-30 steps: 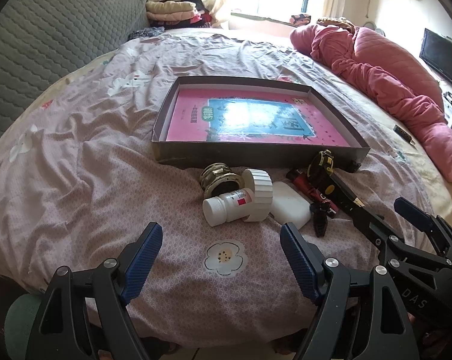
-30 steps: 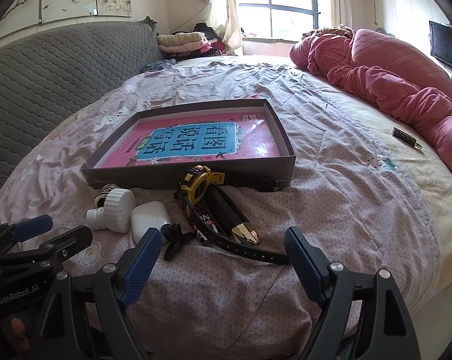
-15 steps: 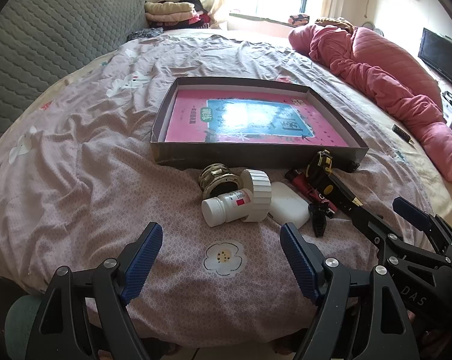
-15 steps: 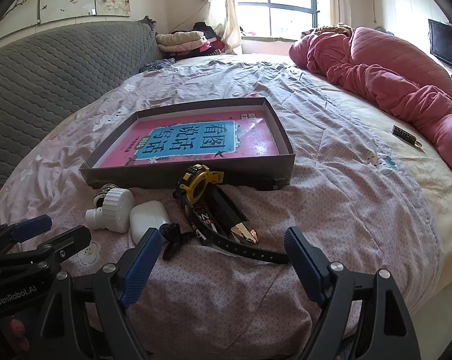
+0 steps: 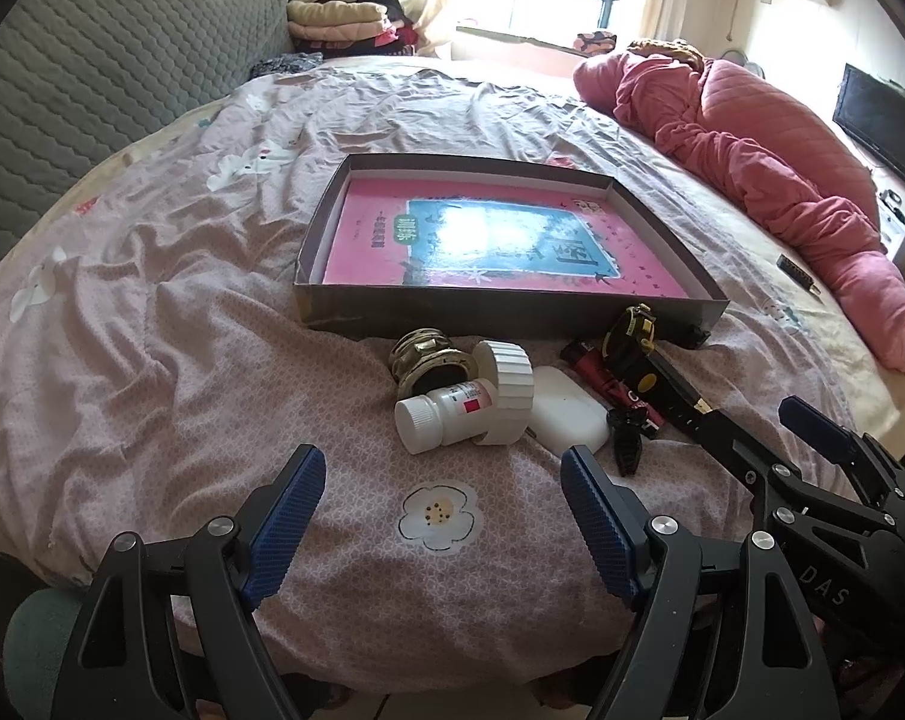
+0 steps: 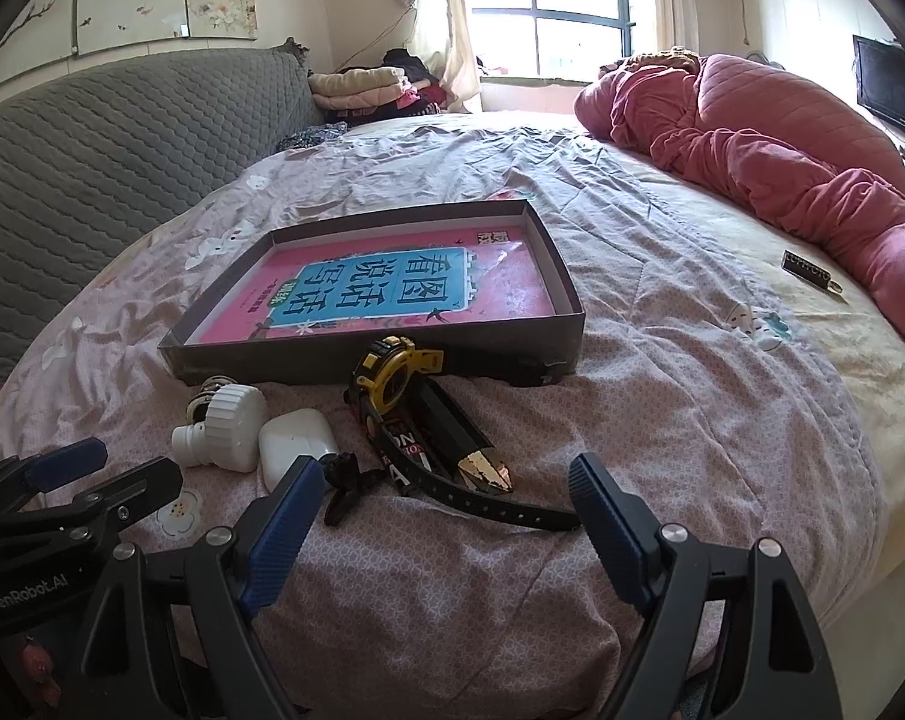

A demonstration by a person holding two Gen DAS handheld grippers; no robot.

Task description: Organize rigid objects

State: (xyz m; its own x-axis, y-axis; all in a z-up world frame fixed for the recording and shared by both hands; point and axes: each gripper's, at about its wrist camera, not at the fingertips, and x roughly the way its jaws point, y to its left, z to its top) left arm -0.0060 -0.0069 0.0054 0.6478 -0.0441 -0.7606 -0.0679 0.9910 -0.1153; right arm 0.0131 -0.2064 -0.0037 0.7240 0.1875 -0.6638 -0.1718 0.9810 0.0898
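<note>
A small heap of hard things lies on the bed [image 5: 152,360], just near of a shallow box [image 5: 494,312] that holds a pink and blue book [image 6: 392,294]. At the left of the heap a white pill bottle [image 5: 440,417] lies on its side, its cap pointing near and left, its body tucked into a ribbed white ring [image 5: 509,393], with a brass-coloured piece [image 5: 422,354] touching it on the far side. Right of these sit a white earbud case [image 5: 569,417], a black clip [image 6: 344,486], a yellow tape measure [image 6: 395,375] and a black strap [image 6: 482,507].

The left hand-held gripper [image 5: 440,516] hangs spread wide and empty, the bottle almost straight ahead of it, slightly far. Its long axis runs roughly along the line of approach, so the fingers would likely close across the body. The right hand-held gripper [image 6: 440,513] is also spread and empty, facing the strap and tape measure. Nothing from the heap is in the box yet. By my reading, the left is nearer the bottle and the right nearer the tape measure.
</note>
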